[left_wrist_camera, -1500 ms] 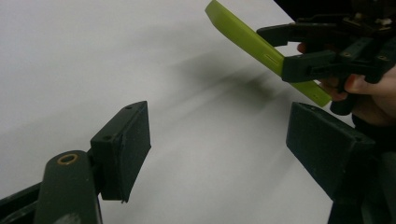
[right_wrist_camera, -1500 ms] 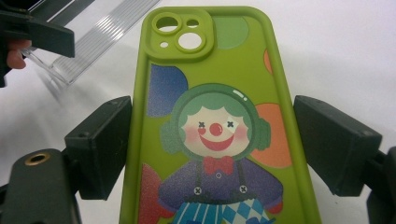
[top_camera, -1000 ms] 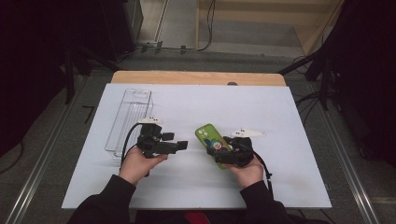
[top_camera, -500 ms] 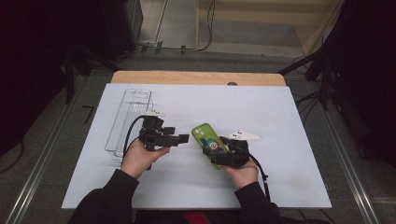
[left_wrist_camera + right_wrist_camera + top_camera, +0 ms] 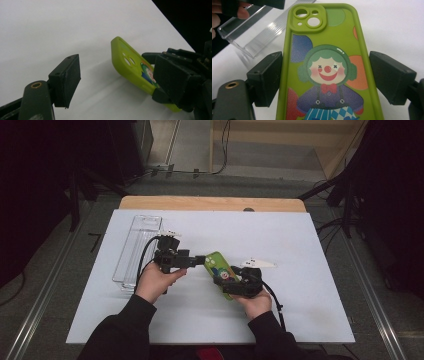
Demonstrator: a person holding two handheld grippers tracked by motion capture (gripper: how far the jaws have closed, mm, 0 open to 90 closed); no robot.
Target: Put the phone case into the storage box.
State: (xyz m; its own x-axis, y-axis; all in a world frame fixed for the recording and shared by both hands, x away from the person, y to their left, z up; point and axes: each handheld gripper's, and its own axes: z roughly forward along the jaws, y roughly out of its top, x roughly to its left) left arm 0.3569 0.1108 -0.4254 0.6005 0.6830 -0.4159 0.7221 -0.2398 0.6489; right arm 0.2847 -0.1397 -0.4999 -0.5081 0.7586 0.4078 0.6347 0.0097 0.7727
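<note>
A lime-green phone case [image 5: 216, 264] with a clown picture [image 5: 327, 75] is held tilted above the white tabletop [image 5: 300, 245]. My right gripper [image 5: 226, 280] is shut on it, one pad on each long edge, with the camera cut-out end pointing away from the hand. My left gripper [image 5: 199, 261] stands open just left of the case's far end, pointing right at it. In the left gripper view the left gripper [image 5: 120, 75] has its right pad [image 5: 175, 82] in front of the case [image 5: 130, 65], while its left pad [image 5: 66, 81] stands well clear.
A clear plastic tray [image 5: 137, 247] lies along the left side of the table, behind my left hand; it appears again in the right gripper view [image 5: 257, 32]. A wooden edge [image 5: 210, 202] runs along the table's back. Dark floor and stands surround the table.
My left gripper has moved away from the person and now sits level with the case's far end. The right gripper and case have shifted slightly left.
</note>
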